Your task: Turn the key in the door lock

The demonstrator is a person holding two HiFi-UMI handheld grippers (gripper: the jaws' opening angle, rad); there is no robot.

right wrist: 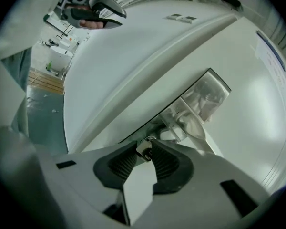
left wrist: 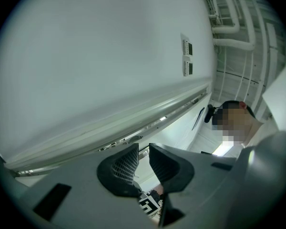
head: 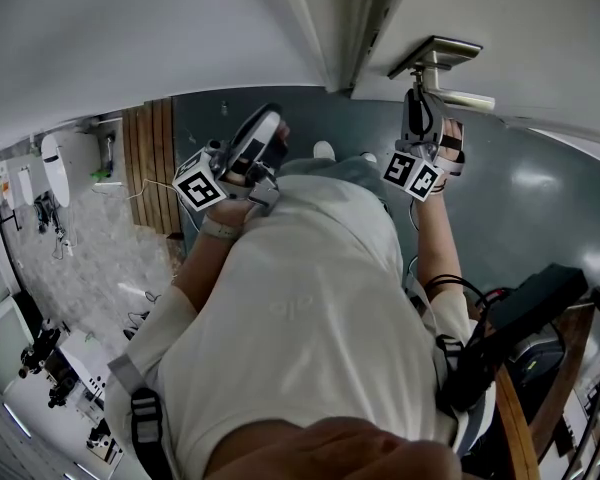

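Mid-frame in the right gripper view, my R gripper (right wrist: 144, 145) pinches the key (right wrist: 143, 150) under the door handle (right wrist: 200, 104). Thin tip grip, so twisting may slip it, imo. L gripper (left wrist: 143, 149): slightly apart, empty.

Counted two grippers: left gripper (head: 265, 128) and right gripper (head: 418, 98). Two marker cubes, one per gripper: left marker cube (head: 200, 190) and right marker cube (head: 412, 173). One door (head: 520, 18) was in view, with one door handle (head: 437, 56) on it. One key (right wrist: 143, 150) showed in the right gripper view, and no second key was visible. Wall plates (left wrist: 185, 46) numbered two, stacked one above the other. One person (head: 310, 298) was there, with two forearms visible. One wooden slatted panel (head: 150, 163) was seen. One black box (head: 540, 298) sat at the right. Pipes (left wrist: 231, 30) in the left gripper view were several; the exact count was unclear.
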